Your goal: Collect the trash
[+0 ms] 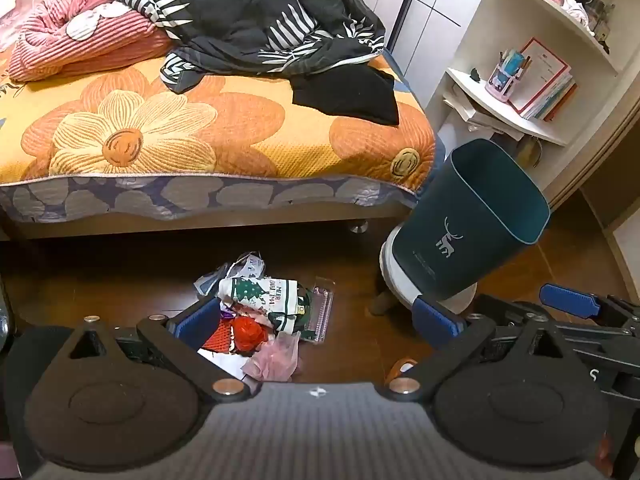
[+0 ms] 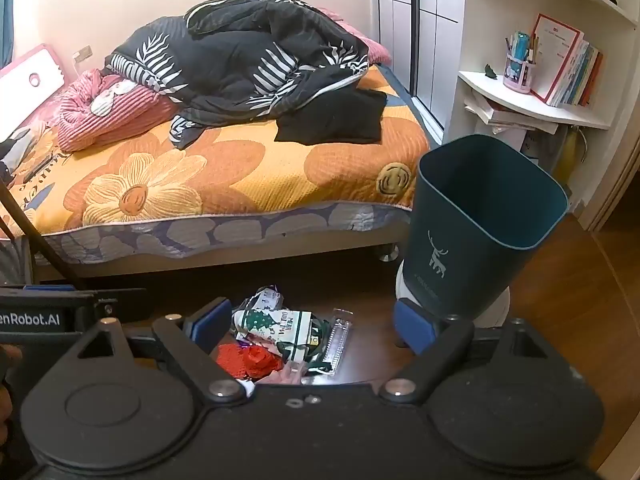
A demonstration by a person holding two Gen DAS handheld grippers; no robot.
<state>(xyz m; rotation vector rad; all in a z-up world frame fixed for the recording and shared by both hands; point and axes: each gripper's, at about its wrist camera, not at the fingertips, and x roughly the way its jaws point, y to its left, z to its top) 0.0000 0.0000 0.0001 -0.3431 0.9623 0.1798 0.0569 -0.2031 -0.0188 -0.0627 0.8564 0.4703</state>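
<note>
A bed with an orange flowered cover fills the far left, and a dark teal bin stands on a white stool at the right. The trash pile lies on the wooden floor near the bed's edge. Above it hover the left gripper and right gripper, both released, jaws wide and grasping nothing.

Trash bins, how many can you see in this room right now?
1. The dark teal bin with a deer logo stands on a white stool right of the bed's corner, beside the trash pile on the floor. Others could be hidden out of frame.
</note>
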